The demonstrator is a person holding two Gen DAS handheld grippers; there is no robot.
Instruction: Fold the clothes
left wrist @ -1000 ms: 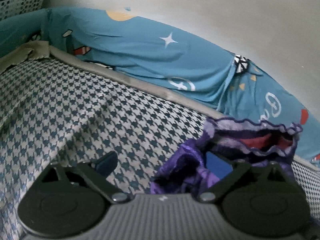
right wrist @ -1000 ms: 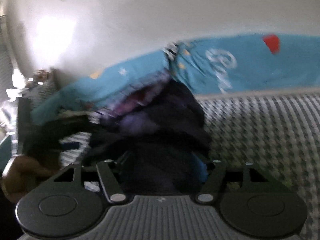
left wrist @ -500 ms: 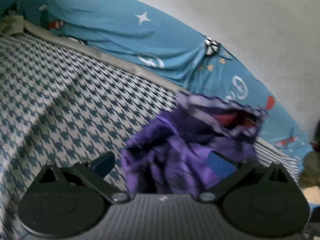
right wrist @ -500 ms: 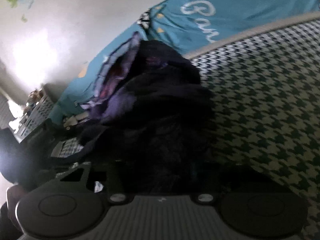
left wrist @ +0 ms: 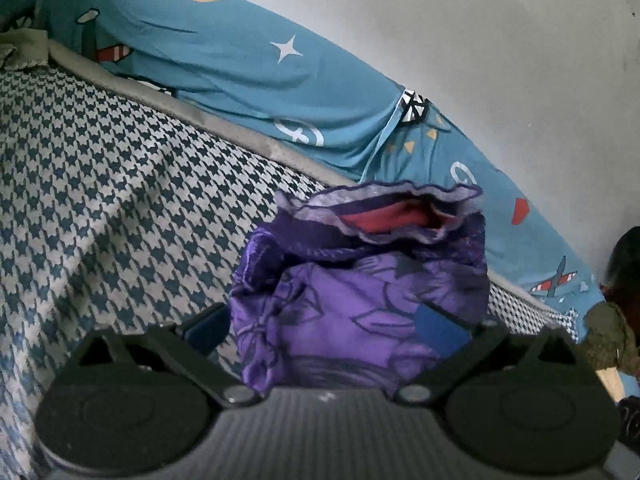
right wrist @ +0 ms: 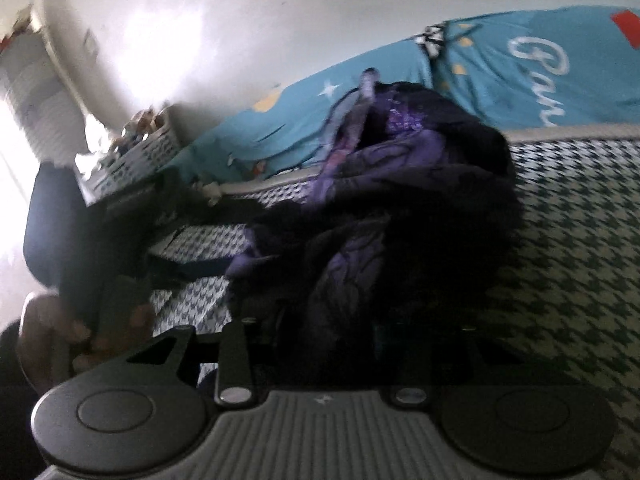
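Left wrist view, left to right. A houndstooth-patterned blue-and-white bed cover (left wrist: pixel 120 184) fills the left and centre of the frame. Behind it runs a grey mattress edge, and beyond that lies a teal bedsheet printed with stars, planes and lettering (left wrist: pixel 240 76), set against a pale wall (left wrist: pixel 500 40). Right of centre, a crumpled purple garment with a frilled lilac hem and red lining (left wrist: pixel 360 280) rests on the bed cover. The left gripper (left wrist: pixel 324 330) has its blue-padded fingers (left wrist: pixel 440 330) spread wide on either side of the garment's near end; the right pad lies against the cloth, the left pad stands at its edge, and the jaws are not pressed together. At the far right edge, an olive-green cloth lump (left wrist: pixel 608 340) is partly visible.

Right wrist view, left to right. A person's hand (right wrist: pixel 52 332) grips a dark handle at the lower left; the picture is dim and blurred there. A white perforated plastic basket (right wrist: pixel 132 152) stands further back by the wall. In the centre, the purple garment (right wrist: pixel 400 200) is bunched in a dark heap on the bed cover, in front of the teal bedsheet. The right gripper (right wrist: pixel 328 344) has its fingers drawn in, with the cloth running down between them. The fingertips are hidden in shadow and fabric; the garment appears clamped.
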